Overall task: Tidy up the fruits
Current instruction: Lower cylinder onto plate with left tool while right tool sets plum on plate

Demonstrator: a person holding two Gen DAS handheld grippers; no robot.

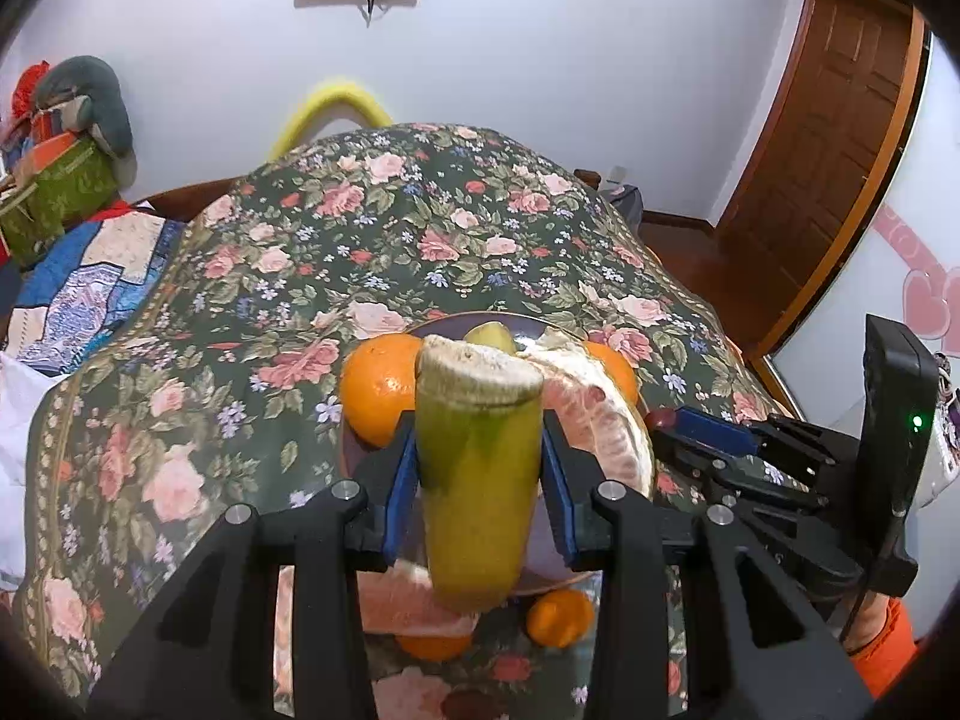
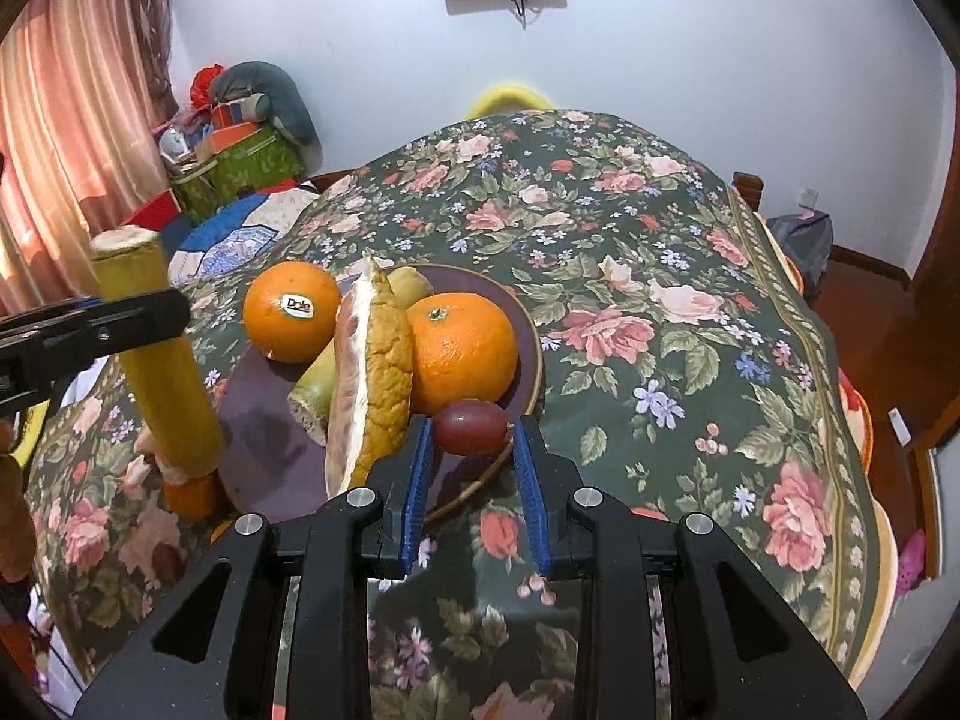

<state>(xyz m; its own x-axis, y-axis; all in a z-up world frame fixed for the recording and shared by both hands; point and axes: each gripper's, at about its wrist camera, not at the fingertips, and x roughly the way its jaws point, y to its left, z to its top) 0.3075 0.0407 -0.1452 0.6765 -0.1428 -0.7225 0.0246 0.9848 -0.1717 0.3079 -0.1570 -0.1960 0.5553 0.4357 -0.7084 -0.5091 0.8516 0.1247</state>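
My left gripper [image 1: 480, 450] is shut on a yellow-green sugarcane piece [image 1: 477, 480], held upright above the near edge of the purple plate [image 1: 354, 456]; it also shows in the right wrist view [image 2: 159, 360]. My right gripper [image 2: 471, 438] is shut on a red grape [image 2: 471, 426] at the plate's near right rim [image 2: 531, 354]. On the plate are two oranges [image 2: 462, 348] [image 2: 292, 311], a pomelo wedge [image 2: 372, 378], another cane piece [image 2: 315, 387] and a small green fruit [image 2: 411, 285].
A floral cloth [image 2: 660, 276] covers the table. A small orange [image 1: 561, 618], another orange [image 1: 432, 645] and a pomelo piece [image 1: 408, 606] lie on the cloth near the plate. A yellow chair back [image 1: 327, 102] stands at the far edge. Boxes [image 2: 240, 162] are stacked at the left.
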